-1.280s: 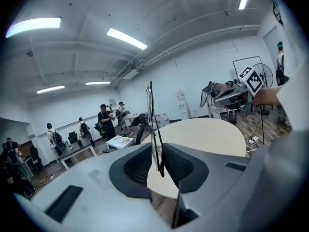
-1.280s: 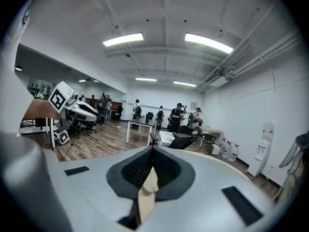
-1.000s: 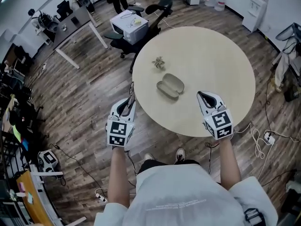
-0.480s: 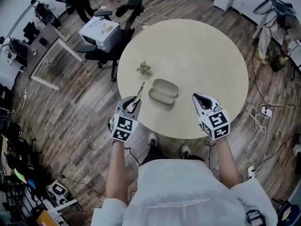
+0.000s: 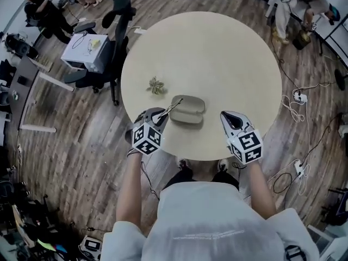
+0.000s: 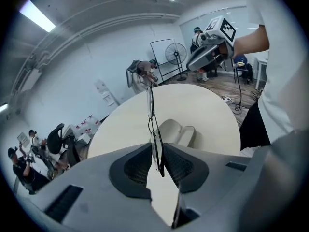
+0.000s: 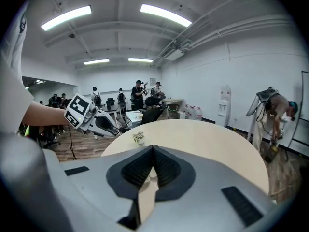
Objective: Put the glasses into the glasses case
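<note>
An open beige glasses case (image 5: 186, 110) lies on the round table (image 5: 217, 53), near its front edge. My left gripper (image 5: 159, 118) is shut on thin-framed glasses (image 5: 172, 108), which stick out from the jaws toward the case's left end. In the left gripper view the glasses (image 6: 151, 115) stand edge-on between the pads, with the case (image 6: 177, 131) just beyond my left gripper (image 6: 156, 152). To the right of the case, over the table edge, my right gripper (image 5: 226, 116) is shut and holds nothing; its jaws (image 7: 153, 151) meet in the right gripper view.
A small potted plant (image 5: 156, 86) sits left of the case. An office chair (image 5: 117, 23) and a white box (image 5: 84, 47) stand beyond the table's left side. Cables and a power strip (image 5: 298, 97) lie on the wood floor at right. People are in the background.
My left gripper has carried the glasses from beside the table's edge rightward over the table, up to the case. The right gripper has stayed in place, shut.
</note>
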Demonstrator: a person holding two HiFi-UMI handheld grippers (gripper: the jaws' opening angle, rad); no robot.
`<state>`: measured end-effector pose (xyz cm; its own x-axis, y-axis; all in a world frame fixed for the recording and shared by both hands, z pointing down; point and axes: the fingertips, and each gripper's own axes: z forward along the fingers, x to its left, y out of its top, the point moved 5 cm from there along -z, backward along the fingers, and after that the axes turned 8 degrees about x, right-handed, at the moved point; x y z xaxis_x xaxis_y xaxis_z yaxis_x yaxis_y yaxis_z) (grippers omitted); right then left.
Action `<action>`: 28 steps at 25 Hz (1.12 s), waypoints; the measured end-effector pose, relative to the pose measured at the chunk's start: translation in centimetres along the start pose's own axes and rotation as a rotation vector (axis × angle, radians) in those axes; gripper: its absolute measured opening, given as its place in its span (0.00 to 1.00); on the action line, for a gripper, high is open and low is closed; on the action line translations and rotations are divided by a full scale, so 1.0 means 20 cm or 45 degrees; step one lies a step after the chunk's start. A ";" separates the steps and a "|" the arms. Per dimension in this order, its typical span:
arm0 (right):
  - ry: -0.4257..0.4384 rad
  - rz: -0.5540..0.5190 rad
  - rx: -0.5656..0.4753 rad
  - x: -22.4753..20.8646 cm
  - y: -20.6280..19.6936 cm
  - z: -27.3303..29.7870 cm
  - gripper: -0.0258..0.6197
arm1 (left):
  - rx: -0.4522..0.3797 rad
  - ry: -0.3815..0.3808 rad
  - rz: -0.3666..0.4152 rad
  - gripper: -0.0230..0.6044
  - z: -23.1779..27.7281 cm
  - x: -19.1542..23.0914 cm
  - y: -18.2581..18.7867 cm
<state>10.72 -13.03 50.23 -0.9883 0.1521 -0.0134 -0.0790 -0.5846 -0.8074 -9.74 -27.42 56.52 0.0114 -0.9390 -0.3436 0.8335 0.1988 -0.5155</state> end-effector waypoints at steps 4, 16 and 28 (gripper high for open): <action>-0.061 0.065 0.046 0.03 -0.07 0.02 0.04 | 0.039 -0.128 0.172 0.15 0.16 -0.01 -0.02; -0.148 0.161 0.159 0.03 -0.23 0.04 0.04 | 0.199 -0.404 0.725 0.15 0.59 -0.15 -0.06; -0.183 0.222 0.211 -0.04 -0.32 0.03 0.04 | 0.320 -0.475 1.055 0.17 0.79 -0.29 -0.10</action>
<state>12.02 -9.98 55.81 -0.9963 -0.0702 -0.0506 0.0856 -0.7161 -0.6927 -2.75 -26.88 71.95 0.7939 -0.5633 -0.2290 0.5748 0.8181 -0.0198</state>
